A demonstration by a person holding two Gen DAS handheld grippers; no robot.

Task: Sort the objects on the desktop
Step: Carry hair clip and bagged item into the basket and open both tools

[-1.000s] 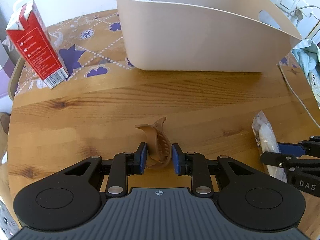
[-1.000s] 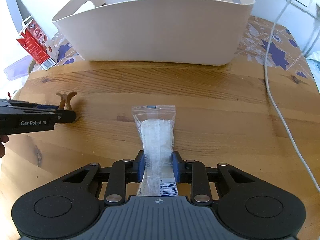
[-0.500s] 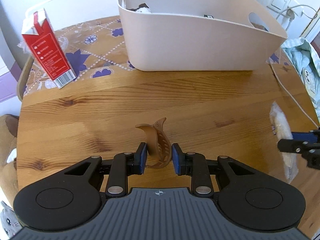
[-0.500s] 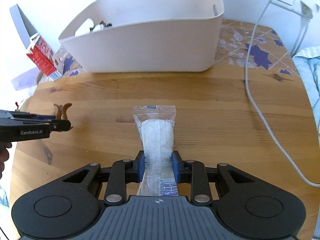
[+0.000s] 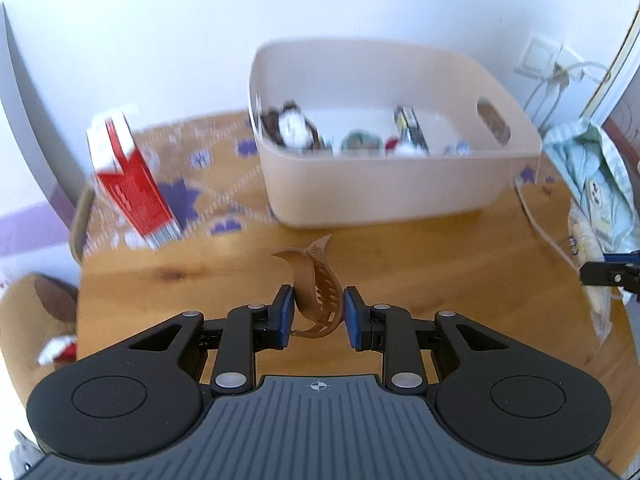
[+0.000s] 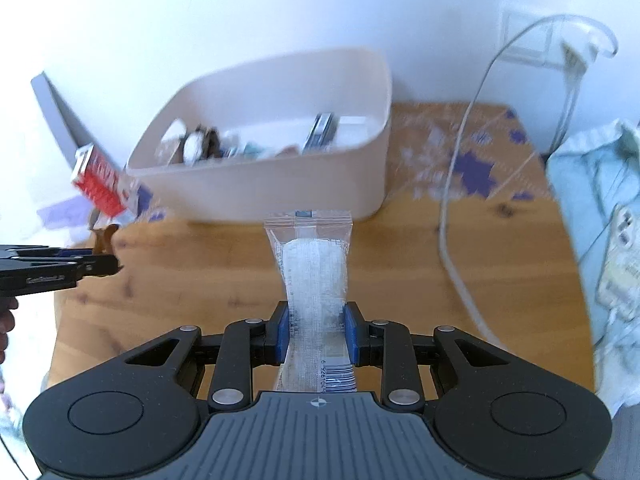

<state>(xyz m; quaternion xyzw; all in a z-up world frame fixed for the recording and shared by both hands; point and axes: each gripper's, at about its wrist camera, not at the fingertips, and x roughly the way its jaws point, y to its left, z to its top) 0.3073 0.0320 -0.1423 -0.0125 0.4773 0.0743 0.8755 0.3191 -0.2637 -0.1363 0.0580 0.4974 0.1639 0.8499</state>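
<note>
My left gripper (image 5: 314, 314) is shut on a brown hair claw clip (image 5: 316, 292) and holds it high above the wooden table (image 5: 440, 264). My right gripper (image 6: 316, 330) is shut on a clear plastic packet with white contents (image 6: 314, 268), also lifted. A beige bin (image 5: 384, 184) stands at the back of the table with several small items inside; it also shows in the right wrist view (image 6: 280, 176). The left gripper appears at the left edge of the right wrist view (image 6: 60, 270), and the right gripper at the right edge of the left wrist view (image 5: 608, 276).
A red and white carton (image 5: 128, 184) stands left of the bin on a patterned cloth (image 5: 200, 184). A white cable (image 6: 452, 216) runs from the wall socket across the table's right side. A pale green cloth (image 6: 600, 240) lies beyond the right edge.
Both grippers have risen well above the table with their objects; the bin's inside now shows from above. The views are blurred by the motion.
</note>
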